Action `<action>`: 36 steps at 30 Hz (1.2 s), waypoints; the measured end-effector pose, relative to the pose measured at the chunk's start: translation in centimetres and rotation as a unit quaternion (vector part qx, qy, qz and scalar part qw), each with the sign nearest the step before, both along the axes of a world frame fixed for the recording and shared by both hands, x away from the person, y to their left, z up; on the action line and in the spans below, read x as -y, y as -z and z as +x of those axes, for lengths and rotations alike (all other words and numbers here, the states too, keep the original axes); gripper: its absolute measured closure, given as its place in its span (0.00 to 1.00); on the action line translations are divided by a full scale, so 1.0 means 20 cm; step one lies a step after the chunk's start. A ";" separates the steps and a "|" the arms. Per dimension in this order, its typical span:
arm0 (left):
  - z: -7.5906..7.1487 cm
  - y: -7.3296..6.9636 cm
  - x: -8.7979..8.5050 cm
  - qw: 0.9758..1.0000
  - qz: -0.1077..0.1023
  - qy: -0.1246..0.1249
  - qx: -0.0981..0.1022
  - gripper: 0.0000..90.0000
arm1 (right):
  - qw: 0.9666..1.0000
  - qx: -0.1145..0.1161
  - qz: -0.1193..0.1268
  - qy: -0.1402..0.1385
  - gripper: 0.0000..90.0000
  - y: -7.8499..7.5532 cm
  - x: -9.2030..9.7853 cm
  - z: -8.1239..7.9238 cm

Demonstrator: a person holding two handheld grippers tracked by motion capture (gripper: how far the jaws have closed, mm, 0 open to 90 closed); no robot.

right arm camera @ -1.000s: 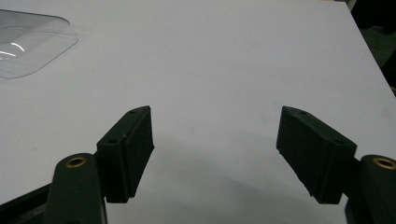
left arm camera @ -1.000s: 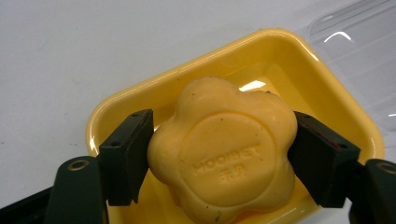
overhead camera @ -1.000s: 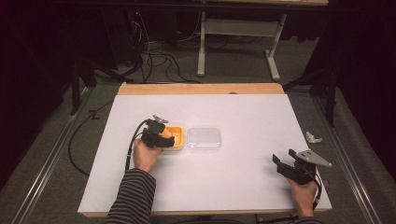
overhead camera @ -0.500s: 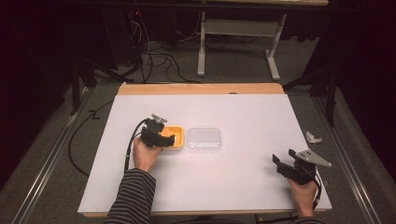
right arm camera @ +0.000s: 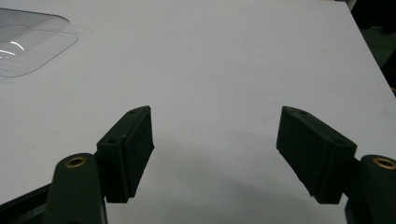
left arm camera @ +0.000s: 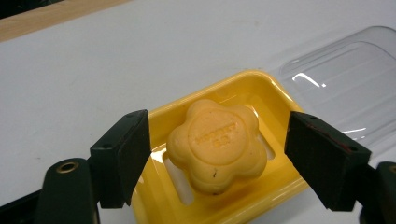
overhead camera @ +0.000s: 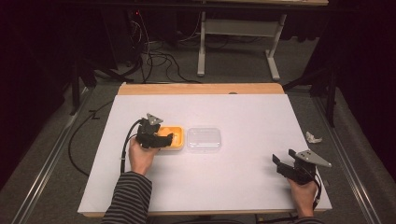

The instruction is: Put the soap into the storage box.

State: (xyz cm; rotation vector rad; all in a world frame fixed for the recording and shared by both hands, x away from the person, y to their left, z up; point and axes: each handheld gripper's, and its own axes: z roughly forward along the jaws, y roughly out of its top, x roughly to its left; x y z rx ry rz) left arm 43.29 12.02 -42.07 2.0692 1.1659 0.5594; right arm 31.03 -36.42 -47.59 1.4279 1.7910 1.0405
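High view, lower right: right tool [overhead camera: 283, 164] idle, jaws apart, unmoved. Left of centre, left tool [left arm camera: 217, 154] has barely shifted, jaws spread around the soap [left arm camera: 217, 144] in its yellow dish [left arm camera: 247, 86]; clear lid [overhead camera: 204, 138] beside on the counter [overhead camera: 233, 182]. Grasp looks imminent.

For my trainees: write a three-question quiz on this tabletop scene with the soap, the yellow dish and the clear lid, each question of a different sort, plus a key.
1. True or false: the left gripper is shut on the flower-shaped soap.
2. Multiple choice: where does the soap lie? A) on the bare white table B) in the yellow soap dish C) under the clear lid
3. Fill in: the right gripper is held over the table with its jaws ____.

Key
1. False: its jaws stand open, one on each side of the soap, with a gap showing.
2. B. The lid lies on the table right beside the dish.
3. Open, with nothing between them.
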 end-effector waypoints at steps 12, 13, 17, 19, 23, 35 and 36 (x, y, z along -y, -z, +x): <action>-0.11 -0.05 -0.06 0.999 -0.024 0.002 0.024 0.27 | 1.000 0.001 0.004 -0.001 0.31 0.00 0.00 0.00; -0.12 -0.05 -0.06 0.999 -0.028 0.002 0.026 0.27 | 1.000 0.001 0.004 -0.001 0.31 0.00 0.00 0.00; -0.16 -0.06 -0.08 0.999 -0.043 0.000 0.031 0.27 | 1.000 0.002 0.006 -0.001 0.31 0.00 0.01 0.00; -0.17 -0.07 -0.09 0.998 -0.046 -0.002 0.035 0.27 | 1.000 0.002 0.005 -0.002 0.31 0.00 0.00 0.00; -0.20 -0.08 -0.11 0.998 -0.057 -0.001 0.041 0.27 | 1.000 0.002 0.005 -0.001 0.31 0.00 0.00 0.00; -0.28 -0.08 -0.15 0.996 -0.076 -0.003 0.049 0.27 | 1.000 0.003 0.001 -0.002 0.31 0.00 0.00 0.00; -0.29 -0.08 -0.15 0.996 -0.079 -0.004 0.050 0.27 | 1.000 0.003 0.001 -0.003 0.31 0.00 0.00 0.00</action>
